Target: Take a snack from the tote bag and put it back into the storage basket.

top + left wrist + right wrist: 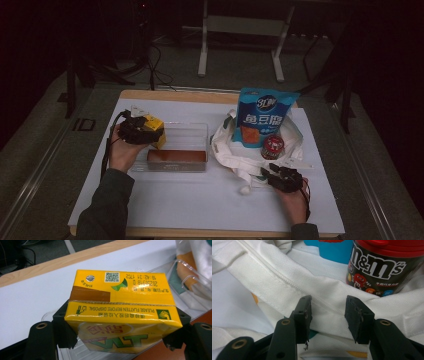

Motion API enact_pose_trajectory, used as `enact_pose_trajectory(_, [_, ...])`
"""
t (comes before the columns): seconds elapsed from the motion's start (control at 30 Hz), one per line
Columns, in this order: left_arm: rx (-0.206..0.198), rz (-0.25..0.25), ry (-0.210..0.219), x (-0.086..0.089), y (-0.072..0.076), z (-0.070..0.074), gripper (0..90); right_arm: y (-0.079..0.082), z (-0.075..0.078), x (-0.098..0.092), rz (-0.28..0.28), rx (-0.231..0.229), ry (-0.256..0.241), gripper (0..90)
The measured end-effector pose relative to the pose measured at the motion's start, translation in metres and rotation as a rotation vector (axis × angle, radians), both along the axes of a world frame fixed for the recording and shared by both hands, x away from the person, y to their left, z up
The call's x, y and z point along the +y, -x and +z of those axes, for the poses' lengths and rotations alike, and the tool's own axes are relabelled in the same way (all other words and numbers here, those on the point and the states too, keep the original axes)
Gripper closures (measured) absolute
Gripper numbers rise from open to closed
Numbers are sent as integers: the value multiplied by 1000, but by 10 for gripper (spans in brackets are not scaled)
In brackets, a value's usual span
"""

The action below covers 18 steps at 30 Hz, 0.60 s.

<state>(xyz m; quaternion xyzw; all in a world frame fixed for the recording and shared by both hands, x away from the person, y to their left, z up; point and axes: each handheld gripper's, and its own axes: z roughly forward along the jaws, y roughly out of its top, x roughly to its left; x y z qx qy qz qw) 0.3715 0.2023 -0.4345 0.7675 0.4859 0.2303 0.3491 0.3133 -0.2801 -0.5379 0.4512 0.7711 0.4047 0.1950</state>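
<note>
A white-topped table (pixel 200 200) stands in a dark room. The left gripper (pixel 120 338) clamps a yellow drink carton (pixel 120 307) at nine o'clock, above a clear tray (pixel 187 132). The right gripper (pixel 328 315), jaws apart, straddles the white tote bag (pixel 274 282) holding an M&M's jar (pixel 377 267) and blue snack pouch (pixel 262 117) at four o'clock.

This is looking like a lab or recording room rather than a home; a wooden table (pixel 150 94) under a white sheet (pixel 200 195) is standing on grey carpet (pixel 50 140); black cables (pixel 155 65) are trailing across the floor at the far left; the white legs of a frame or stand (pixel 202 55) are rising at the far side; darkness is surrounding the lit table.
</note>
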Motion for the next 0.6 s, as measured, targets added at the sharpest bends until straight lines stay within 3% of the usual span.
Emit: enact_pose_trajectory(0.6, [32,34,2,10,3,-17,282,0,0,0,0,-1,1,562])
